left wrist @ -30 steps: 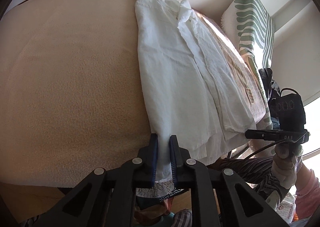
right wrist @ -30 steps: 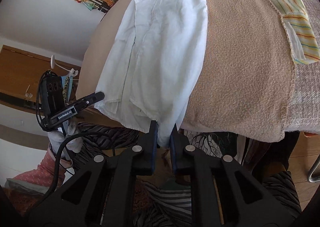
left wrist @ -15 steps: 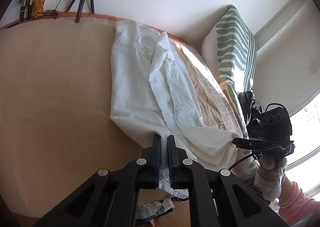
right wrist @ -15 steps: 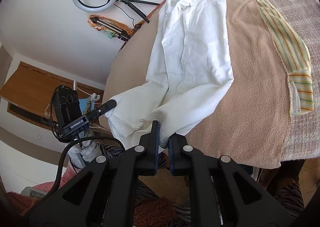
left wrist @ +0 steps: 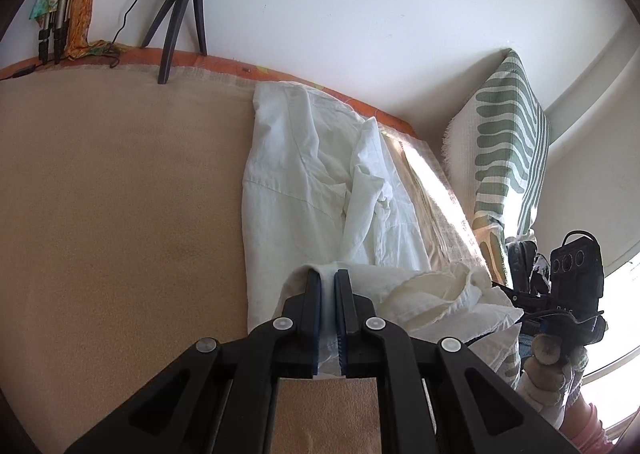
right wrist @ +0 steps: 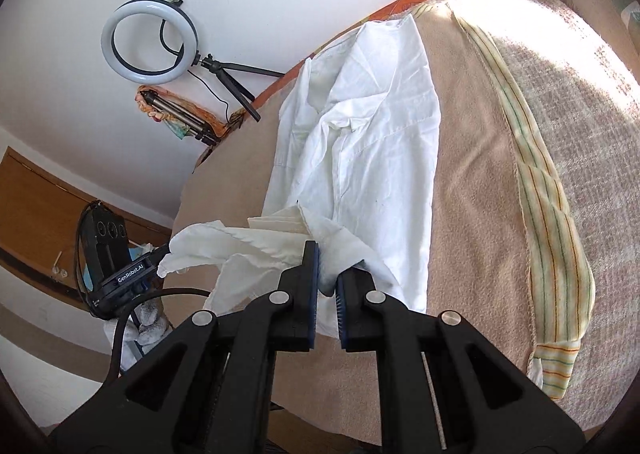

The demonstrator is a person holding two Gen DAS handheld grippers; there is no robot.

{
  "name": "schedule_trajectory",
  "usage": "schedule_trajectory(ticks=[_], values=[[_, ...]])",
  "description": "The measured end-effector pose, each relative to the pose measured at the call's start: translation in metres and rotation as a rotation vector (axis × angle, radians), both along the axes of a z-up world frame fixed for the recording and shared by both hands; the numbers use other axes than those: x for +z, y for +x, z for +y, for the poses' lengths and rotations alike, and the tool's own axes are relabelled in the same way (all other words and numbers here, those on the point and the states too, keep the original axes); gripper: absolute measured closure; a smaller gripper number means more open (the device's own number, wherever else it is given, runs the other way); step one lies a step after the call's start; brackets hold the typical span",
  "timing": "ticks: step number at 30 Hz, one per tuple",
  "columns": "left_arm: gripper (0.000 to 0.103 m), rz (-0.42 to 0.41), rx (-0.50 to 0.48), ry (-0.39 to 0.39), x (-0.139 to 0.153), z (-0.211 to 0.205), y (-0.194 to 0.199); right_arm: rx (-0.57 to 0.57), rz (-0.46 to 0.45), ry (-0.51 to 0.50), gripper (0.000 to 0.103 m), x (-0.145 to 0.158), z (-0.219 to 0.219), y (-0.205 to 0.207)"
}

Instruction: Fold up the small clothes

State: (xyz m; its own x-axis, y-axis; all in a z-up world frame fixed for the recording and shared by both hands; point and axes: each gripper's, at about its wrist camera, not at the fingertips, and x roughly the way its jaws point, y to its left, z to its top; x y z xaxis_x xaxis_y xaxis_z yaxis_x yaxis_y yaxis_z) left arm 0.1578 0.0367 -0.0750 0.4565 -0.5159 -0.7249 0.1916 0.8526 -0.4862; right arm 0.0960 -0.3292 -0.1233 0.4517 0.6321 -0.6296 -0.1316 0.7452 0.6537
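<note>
We are mid-fold: our left hand-held gripper (left wrist: 328, 282) and right hand-held gripper (right wrist: 328, 258) each pinch the hem of the white shirt (right wrist: 380, 134) on the bed (left wrist: 120, 214). Next, we should lay the hem at the collar.

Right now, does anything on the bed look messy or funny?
Yes. The white shirt is bunched and crumpled at its lower end, where the left gripper and right gripper pinch it. Its collar end lies flat on the tan blanket.
</note>
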Motion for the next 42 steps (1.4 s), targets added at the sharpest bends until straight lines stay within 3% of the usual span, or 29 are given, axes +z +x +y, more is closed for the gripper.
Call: schedule_trajectory(ticks=[12, 19, 21, 22, 24, 26, 28, 32, 37, 42], values=[[0.1, 0.051, 0.005, 0.06, -0.031, -0.013, 0.044, -0.03, 0.038, -0.056, 0.094, -0.029, 0.001, 0.057], [0.098, 0.034, 0.018, 0.076, -0.031, -0.012, 0.043, 0.004, -0.007, -0.064, 0.094, -0.027, 0.008, 0.07], [0.084, 0.032, 0.043, 0.077, -0.029, -0.009, 0.044, 0.011, -0.021, -0.078, 0.093, -0.025, 0.01, 0.072], [0.069, 0.02, 0.063, 0.078, -0.026, -0.006, 0.043, 0.009, -0.028, -0.086, 0.092, -0.023, 0.01, 0.072], [0.069, -0.015, 0.095, 0.067, -0.018, 0.003, 0.041, 0.019, -0.028, -0.101, 0.087, -0.02, 0.01, 0.073], [0.069, -0.041, 0.106, 0.068, -0.011, 0.01, 0.038, 0.014, -0.052, -0.121, 0.061, -0.014, 0.007, 0.07], [0.067, -0.057, 0.107, 0.082, -0.008, 0.015, 0.034, -0.013, -0.099, -0.131, 0.049, -0.003, -0.002, 0.064], [0.061, -0.015, 0.069, 0.091, -0.022, 0.015, 0.033, -0.044, -0.074, -0.119, 0.049, -0.001, -0.024, 0.052], [0.06, 0.038, 0.007, 0.126, -0.044, 0.001, 0.033, -0.015, 0.003, -0.148, 0.049, -0.022, -0.031, 0.036], [0.067, 0.066, -0.013, 0.122, -0.056, -0.01, 0.034, 0.044, 0.027, -0.18, 0.051, -0.035, -0.015, 0.04]])
